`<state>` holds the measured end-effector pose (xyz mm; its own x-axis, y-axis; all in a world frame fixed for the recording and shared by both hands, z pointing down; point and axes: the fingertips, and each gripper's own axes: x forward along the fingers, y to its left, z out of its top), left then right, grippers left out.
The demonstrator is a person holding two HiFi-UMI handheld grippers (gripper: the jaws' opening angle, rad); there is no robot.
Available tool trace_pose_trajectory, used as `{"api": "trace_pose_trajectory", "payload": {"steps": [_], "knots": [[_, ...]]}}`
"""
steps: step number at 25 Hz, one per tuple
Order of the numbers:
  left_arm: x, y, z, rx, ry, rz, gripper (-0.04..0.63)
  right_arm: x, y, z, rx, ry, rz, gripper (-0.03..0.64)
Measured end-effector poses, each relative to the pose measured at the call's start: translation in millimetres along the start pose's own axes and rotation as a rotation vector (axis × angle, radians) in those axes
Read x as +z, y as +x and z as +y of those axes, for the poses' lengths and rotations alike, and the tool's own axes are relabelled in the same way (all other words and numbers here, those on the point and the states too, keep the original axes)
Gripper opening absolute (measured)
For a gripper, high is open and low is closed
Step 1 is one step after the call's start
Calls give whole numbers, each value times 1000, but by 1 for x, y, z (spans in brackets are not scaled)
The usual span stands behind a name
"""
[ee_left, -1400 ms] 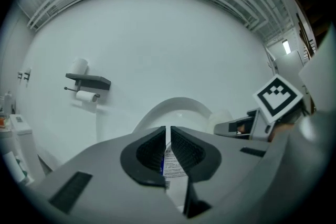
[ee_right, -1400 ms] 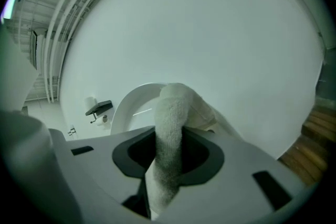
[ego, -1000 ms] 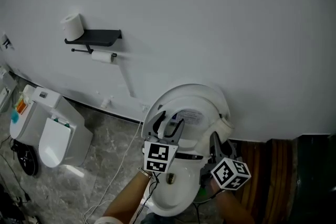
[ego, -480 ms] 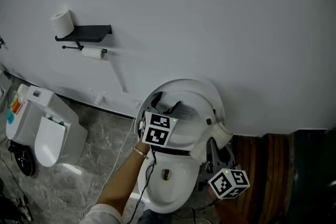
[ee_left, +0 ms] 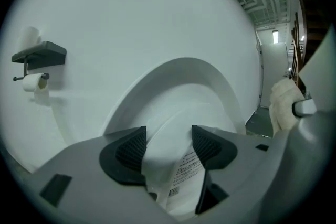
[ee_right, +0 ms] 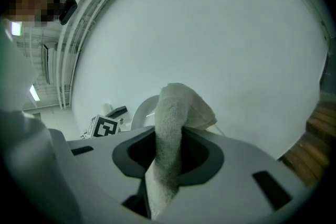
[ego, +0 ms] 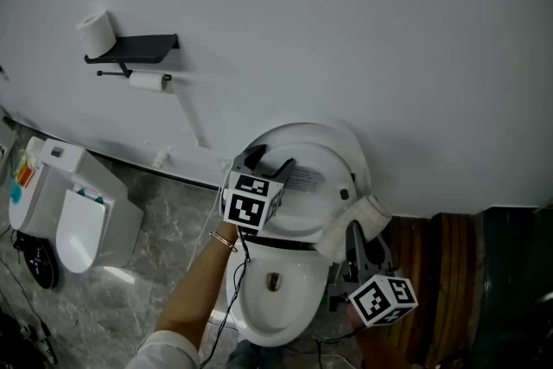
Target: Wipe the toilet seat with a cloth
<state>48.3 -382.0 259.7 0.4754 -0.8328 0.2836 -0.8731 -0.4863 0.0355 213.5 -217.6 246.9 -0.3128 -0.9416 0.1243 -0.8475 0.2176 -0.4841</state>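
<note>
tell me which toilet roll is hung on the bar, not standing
The lower roll, lying sideways on the bar under the black shelf. The other roll stands upright on top of the shelf's left end.

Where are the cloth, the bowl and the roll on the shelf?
cloth (ee_right: 170, 128): right gripper view, on its upright fold.
bowl (ego: 289, 311): head view, on the inner wall.
roll (ego: 95, 32): head view, on its side.

Left claw (ee_left: 169, 147) newly agape — right claw (ee_right: 169, 152) clamped
</note>
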Motion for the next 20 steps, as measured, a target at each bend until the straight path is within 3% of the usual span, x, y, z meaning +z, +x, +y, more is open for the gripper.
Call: {"api": "trace_pose_trajectory", "payload": {"steps": [20], "knots": [[-9,-60,-29,-96,46,-9,285,26,-41,21,-34,34,-121,101]]}}
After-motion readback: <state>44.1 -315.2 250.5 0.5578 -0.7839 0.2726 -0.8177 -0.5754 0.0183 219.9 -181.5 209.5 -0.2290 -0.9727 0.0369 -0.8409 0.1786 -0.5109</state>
